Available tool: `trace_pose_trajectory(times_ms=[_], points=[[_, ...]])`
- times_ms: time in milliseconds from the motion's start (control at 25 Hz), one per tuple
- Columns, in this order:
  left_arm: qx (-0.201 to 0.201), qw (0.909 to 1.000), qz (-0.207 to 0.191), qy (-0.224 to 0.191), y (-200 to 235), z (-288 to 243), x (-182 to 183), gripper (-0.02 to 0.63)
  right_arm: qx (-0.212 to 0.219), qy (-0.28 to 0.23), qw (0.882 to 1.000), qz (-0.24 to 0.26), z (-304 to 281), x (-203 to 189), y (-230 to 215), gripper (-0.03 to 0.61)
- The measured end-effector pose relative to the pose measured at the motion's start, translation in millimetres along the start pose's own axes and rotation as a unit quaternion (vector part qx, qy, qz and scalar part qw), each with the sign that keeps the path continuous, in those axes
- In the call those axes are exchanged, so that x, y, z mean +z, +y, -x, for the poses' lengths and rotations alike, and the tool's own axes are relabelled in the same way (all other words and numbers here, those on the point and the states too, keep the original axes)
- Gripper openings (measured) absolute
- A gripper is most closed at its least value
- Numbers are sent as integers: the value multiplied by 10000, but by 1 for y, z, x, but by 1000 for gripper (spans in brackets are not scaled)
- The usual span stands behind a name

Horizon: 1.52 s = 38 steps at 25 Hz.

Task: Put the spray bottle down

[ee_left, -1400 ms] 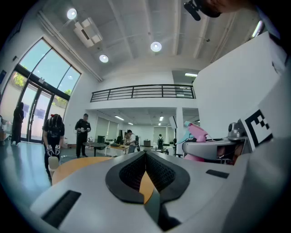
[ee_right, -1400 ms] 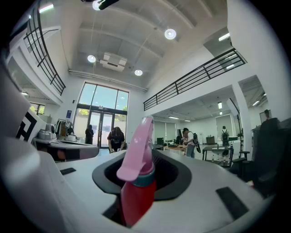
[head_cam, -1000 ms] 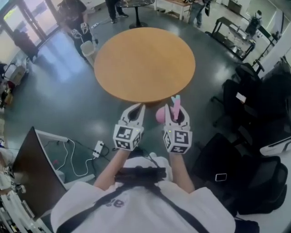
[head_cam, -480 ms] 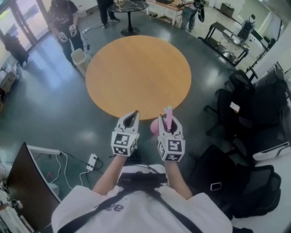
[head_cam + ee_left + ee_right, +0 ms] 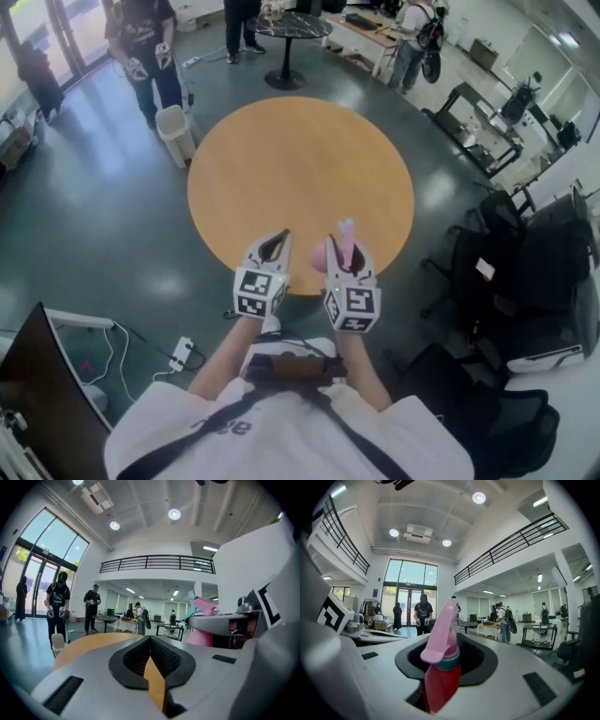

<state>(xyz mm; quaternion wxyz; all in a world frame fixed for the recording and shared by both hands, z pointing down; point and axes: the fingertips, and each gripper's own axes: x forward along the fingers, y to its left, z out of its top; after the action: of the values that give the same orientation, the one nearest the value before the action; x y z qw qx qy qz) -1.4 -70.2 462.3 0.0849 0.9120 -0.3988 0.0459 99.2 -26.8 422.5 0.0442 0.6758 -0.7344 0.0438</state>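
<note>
A pink spray bottle point(image 5: 324, 255) with a pink and teal trigger head stands upright in my right gripper point(image 5: 345, 251), which is shut on it. In the right gripper view the bottle point(image 5: 440, 672) has a red body and fills the gap between the jaws. My left gripper point(image 5: 273, 247) is level beside it, shut with nothing in it; in the left gripper view its jaws meet at the tips point(image 5: 151, 641) and the bottle point(image 5: 202, 620) shows to the right. Both grippers hover over the near edge of a round wooden table point(image 5: 291, 169), whose top is bare.
Black office chairs point(image 5: 525, 253) crowd the right side. A white bin point(image 5: 176, 134) and a person point(image 5: 142, 37) stand beyond the table's far left, and a small dark table point(image 5: 293, 26) is behind. A power strip point(image 5: 180, 352) and a dark panel point(image 5: 37, 375) lie at lower left.
Both grippers have travelled forward together with the bottle still held. They were short of the table's near edge; now they hang over it. The jaws have not changed.
</note>
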Motion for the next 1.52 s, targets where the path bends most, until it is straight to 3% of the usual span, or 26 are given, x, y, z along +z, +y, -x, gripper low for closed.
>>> trace_pose_trajectory(times_ms=[200, 480, 1080, 1280, 1520], points=[[-313, 9978, -189, -554, 15, -6, 9, 12, -18, 129, 9998, 146, -26, -17, 12, 153], [-417, 9974, -131, -568, 33, -29, 6, 12, -282, 431, 9985, 179, -54, -36, 3, 154], [-370, 9989, -14, -284, 62, -98, -2, 12, -629, 751, 9940, -494, -132, -55, -25, 153], [-294, 9994, 100, -140, 75, -117, -10, 12, -1039, 1120, 9869, -516, -155, -70, -43, 152], [-223, 9996, 154, 66, 89, -148, -21, 12, -911, 1041, 9884, -635, -197, -76, -63, 153]])
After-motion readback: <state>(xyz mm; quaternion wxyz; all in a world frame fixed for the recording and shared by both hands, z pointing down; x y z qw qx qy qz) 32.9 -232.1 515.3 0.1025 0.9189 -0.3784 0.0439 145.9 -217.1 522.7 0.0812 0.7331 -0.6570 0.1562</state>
